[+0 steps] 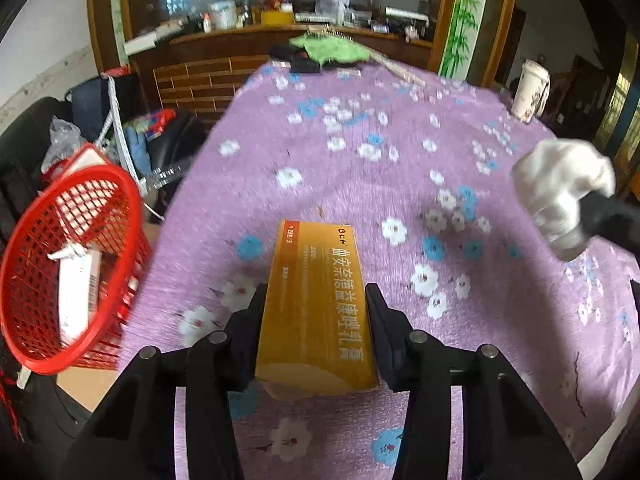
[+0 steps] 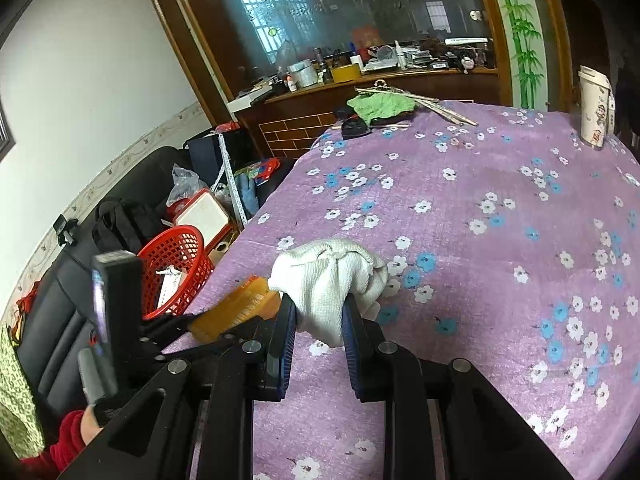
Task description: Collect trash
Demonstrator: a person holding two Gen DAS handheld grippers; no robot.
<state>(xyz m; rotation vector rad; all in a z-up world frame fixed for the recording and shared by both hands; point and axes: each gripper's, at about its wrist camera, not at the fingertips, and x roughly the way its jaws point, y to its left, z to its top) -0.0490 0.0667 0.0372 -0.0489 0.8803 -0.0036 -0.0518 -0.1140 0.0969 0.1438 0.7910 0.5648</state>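
My left gripper [image 1: 316, 292] is shut on an orange carton [image 1: 318, 304] with Chinese print and holds it above the purple flowered tablecloth [image 1: 360, 168]. The carton also shows in the right wrist view [image 2: 236, 312], left of my right gripper. My right gripper [image 2: 320, 304] is shut on a crumpled white cloth [image 2: 328, 280]; the cloth also shows in the left wrist view [image 1: 560, 196]. A red mesh basket [image 1: 68, 256] stands off the table's left edge and holds a white tube box [image 1: 78, 292]. The basket also shows in the right wrist view [image 2: 176, 268].
A green cloth [image 2: 380, 106], sticks [image 2: 436, 108] and dark items lie at the table's far end. A patterned paper cup [image 2: 596, 108] stands at the far right. A black sofa [image 2: 60, 320] with bags and clutter runs along the left.
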